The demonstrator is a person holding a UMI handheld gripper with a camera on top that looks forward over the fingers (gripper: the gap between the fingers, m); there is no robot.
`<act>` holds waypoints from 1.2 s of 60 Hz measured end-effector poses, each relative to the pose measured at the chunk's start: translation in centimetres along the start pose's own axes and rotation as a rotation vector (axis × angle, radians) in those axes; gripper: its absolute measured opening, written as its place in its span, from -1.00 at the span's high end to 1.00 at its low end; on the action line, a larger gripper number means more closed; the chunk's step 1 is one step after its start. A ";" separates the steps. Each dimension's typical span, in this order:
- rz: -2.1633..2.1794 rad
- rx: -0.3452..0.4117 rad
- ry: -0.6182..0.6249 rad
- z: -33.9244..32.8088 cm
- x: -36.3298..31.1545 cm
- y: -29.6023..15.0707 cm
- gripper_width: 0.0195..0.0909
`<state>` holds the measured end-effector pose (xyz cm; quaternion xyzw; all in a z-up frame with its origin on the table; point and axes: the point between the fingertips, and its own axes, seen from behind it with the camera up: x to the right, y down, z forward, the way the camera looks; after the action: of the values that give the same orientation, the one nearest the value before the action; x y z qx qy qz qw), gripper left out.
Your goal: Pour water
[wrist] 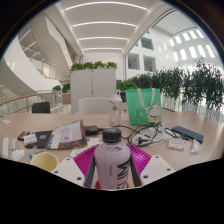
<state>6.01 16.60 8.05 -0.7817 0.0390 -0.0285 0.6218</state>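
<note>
Your gripper [111,163] is clamped on the clear water bottle [112,160], both pink pads [84,160] pressing its sides, above the table [60,118] near edge; a green container [143,103] stands beyond.

A clear plastic bottle [112,160] stands upright between the fingers of the gripper [112,166], its dark cap at the top and a white label with pink print around its body. The magenta pads [86,160] sit close at both sides (whether they press on it cannot be told).
</note>
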 end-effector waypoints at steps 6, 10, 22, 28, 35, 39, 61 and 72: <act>0.012 0.015 0.020 -1.6 -2.0 -1.0 -0.04; 0.019 0.002 0.022 -1.2 -1.9 -0.7 -0.04; 0.013 -0.014 0.017 -1.4 -2.0 -0.8 -0.05; -0.002 -0.047 0.026 -1.6 -2.0 -0.3 -0.10; 0.008 -0.092 0.057 -2.4 -1.6 0.8 -0.18; 0.028 -0.137 0.064 -3.0 -1.3 1.8 -0.37; 0.091 -0.293 0.104 -14.2 -3.6 3.4 -0.80; 0.091 -0.298 0.123 -24.7 -7.7 0.7 -0.80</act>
<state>-3.96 -6.76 12.95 -0.8593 0.1163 -0.0421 0.4963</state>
